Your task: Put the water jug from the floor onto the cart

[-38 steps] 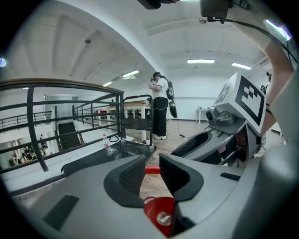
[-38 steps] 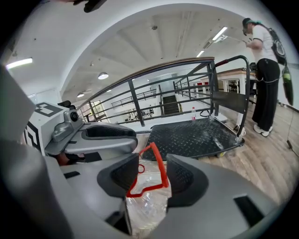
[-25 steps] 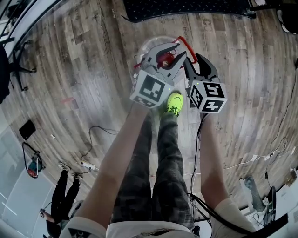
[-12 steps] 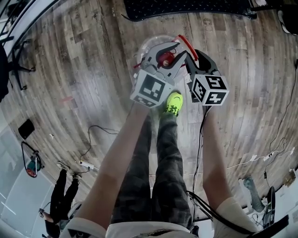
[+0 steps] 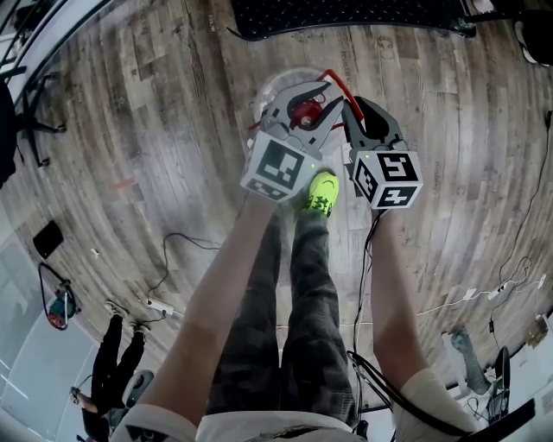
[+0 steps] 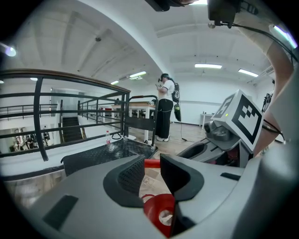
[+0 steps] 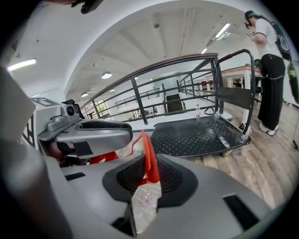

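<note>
The clear water jug (image 5: 281, 82) stands on the wooden floor below me, with a red cap (image 5: 304, 110) and a red handle (image 5: 342, 84). My left gripper (image 5: 311, 102) sits over the jug's top; its jaws hug the red cap (image 6: 159, 212), their tips apart. Just to the right, my right gripper (image 5: 356, 105) is closing, and the red handle (image 7: 148, 154) lies between its black pads, which press on it. The black cart (image 5: 346, 17) stands just beyond the jug; its checker-plate deck (image 7: 196, 135) is low and near.
A metal railing (image 7: 163, 70) runs behind the cart. A small bottle (image 7: 197, 112) stands at the deck's far edge. Another person (image 6: 164, 112) stands past the cart. Cables (image 5: 173, 259) trail on the floor at the left. My yellow-green shoe (image 5: 324, 192) is beside the jug.
The right gripper's jaws have closed in on the red handle, with a small shift of its cube. The left gripper and the jug have stayed put.
</note>
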{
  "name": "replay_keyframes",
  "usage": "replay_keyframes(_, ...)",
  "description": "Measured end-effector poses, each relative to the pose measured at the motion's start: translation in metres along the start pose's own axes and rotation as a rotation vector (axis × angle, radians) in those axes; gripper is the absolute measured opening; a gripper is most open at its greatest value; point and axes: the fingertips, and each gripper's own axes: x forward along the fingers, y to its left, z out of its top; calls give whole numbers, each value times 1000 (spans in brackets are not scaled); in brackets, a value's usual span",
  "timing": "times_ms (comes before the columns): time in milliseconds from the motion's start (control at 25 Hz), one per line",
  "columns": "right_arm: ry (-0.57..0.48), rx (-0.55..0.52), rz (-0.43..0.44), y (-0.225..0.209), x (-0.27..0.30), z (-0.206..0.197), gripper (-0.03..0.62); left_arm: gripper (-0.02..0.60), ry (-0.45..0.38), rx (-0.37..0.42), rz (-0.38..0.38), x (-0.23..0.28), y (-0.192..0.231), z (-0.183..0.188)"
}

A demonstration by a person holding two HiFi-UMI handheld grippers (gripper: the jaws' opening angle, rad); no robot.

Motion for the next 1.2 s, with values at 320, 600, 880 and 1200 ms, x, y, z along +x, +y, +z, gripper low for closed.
replay_keyframes(320, -63, 79, 35, 13, -15, -3, 78, 80, -23, 17, 11, -6, 0, 4)
replay_keyframes(600, -115, 117, 79, 26, -27, 10, 78, 80, -17, 1, 17, -13, -1, 0)
replay_keyframes(880, -142, 100, 63, 23, -33, 32, 78, 80, -26, -14, 23, -14, 4, 9)
replay_keyframes(1200, -166, 101, 36, 22, -40, 69, 78, 80, -69, 7, 19, -17, 17, 50)
